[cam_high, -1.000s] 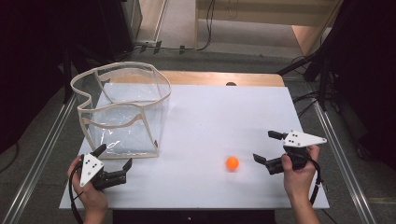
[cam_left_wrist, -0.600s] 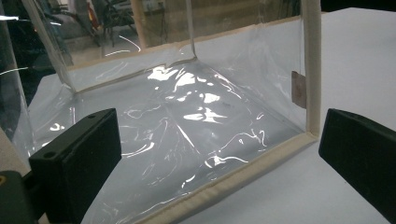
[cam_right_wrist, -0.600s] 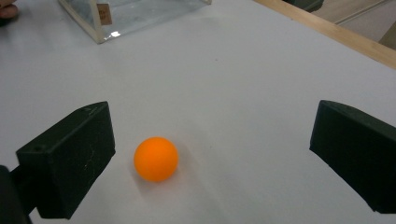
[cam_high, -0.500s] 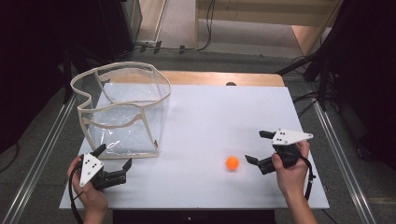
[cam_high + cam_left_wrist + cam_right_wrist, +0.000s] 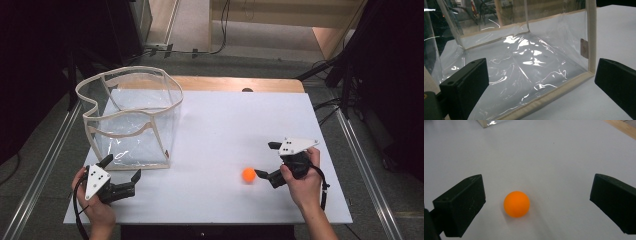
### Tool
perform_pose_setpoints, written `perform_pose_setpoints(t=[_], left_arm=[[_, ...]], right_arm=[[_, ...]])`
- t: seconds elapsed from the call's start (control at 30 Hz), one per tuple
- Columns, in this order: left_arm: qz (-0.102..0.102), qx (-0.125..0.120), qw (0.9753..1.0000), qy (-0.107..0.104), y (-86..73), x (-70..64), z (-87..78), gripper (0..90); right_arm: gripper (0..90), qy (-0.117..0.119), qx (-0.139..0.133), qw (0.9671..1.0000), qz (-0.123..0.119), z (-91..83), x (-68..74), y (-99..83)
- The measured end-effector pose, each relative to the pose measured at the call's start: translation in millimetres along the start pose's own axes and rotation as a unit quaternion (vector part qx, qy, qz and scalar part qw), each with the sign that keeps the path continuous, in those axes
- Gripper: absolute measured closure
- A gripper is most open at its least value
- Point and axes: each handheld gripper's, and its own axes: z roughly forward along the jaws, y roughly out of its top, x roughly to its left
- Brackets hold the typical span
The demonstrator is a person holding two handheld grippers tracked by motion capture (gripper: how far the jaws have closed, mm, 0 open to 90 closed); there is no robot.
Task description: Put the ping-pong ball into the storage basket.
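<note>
Left gripper [image 5: 120, 175]: held low at the near left corner of the white tabletop [image 5: 225, 125], fingers [image 5: 465, 85] spread apart and empty, aimed at the near lower edge of the clear plastic bin [image 5: 130, 117] with cream fabric trim. The bin stands upright on the tabletop's left side. Orange ball [image 5: 248, 174]: resting on the tabletop, right of centre, near the front edge. Right gripper [image 5: 265, 160]: fingers [image 5: 461, 205] released and wide, the ball lying between them, touching neither.
</note>
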Motion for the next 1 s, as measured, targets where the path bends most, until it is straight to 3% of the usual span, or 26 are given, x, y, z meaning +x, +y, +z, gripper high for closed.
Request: perform_pose_setpoints(t=[0.43,0.47,0.53,0.8,1.0], left_arm=[[0.0,0.001,1.0,-0.001,0.1,0.1,-0.1,0.0],[0.0,0.0,1.0,-0.001,0.1,0.1,-0.1,0.0],[0.0,0.0,1.0,-0.001,0.1,0.2,0.0,0.0],[0.0,0.001,1.0,-0.001,0.1,0.1,-0.2,0.0],[0.0,0.0,1.0,-0.002,0.1,0.0,-0.1,0.0]], right_arm=[[0.0,0.024,0.061,0.9978,-0.012,20.0,1.3,4.1],[6.0,0.026,0.065,0.9975,-0.012,21.0,1.2,4.1],[9.4,0.024,0.074,0.9969,-0.011,22.8,1.4,4.1],[10.8,0.039,0.093,0.9947,-0.017,30.2,1.8,4.5],[11.5,0.035,0.119,0.992,-0.023,37.6,4.5,4.1]])
